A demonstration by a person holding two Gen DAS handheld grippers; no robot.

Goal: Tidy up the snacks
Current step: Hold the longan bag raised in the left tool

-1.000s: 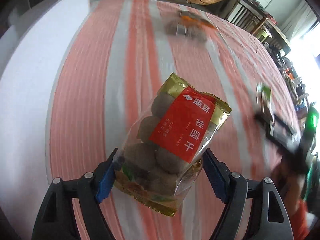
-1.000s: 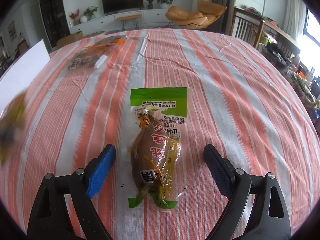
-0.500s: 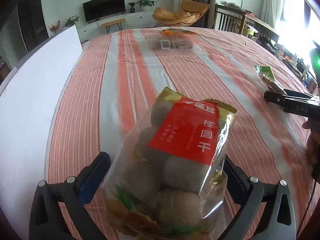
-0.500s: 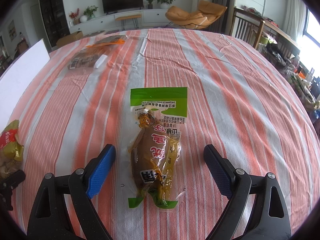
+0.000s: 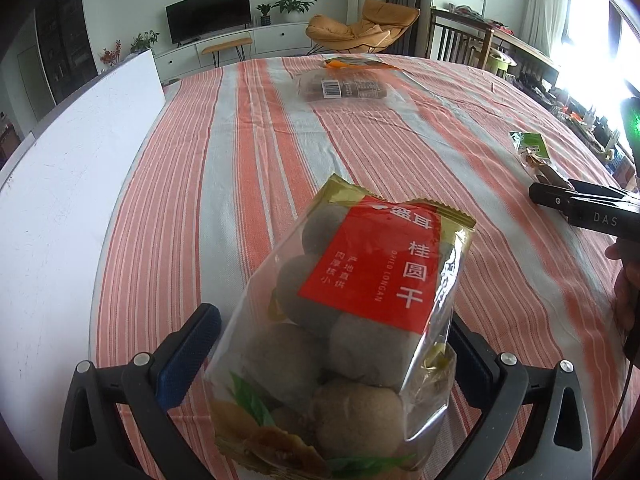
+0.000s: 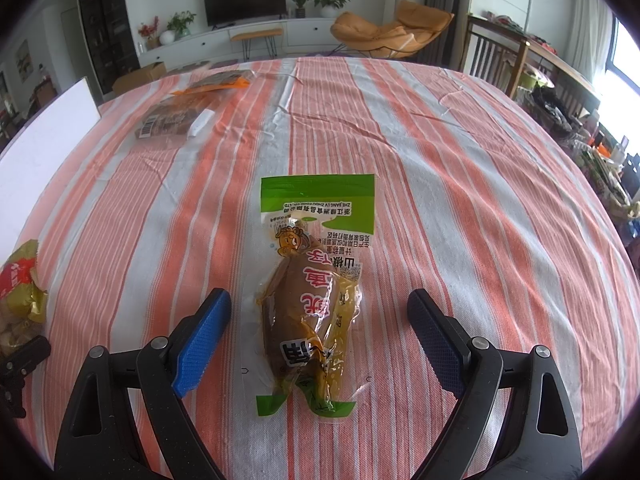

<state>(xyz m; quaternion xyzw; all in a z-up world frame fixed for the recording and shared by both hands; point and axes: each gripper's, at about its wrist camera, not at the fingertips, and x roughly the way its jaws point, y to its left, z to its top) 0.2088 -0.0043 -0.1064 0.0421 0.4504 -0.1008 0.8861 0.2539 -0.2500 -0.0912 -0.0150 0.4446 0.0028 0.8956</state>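
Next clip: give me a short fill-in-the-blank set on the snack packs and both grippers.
1. The clear gold-edged bag of dried longan carries a ____ label.
2. The left gripper stands ____ around it.
3. The green-topped vacuum pack lies between the ____ gripper's fingers.
4. The tablecloth pattern is ____.

Missing words: red; open; right; striped

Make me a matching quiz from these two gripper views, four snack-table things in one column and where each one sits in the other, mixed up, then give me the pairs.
Things:
1. dried longan bag
2. green-topped snack pouch
3. barcode-labelled brown packet
4. white board

Places:
A. along the table's left edge
B. flat on the striped tablecloth between the open right gripper fingers
C. far end of the table, beside an orange-edged packet
D. between the open left gripper fingers

Pairs: 1-D, 2-B, 3-C, 4-A
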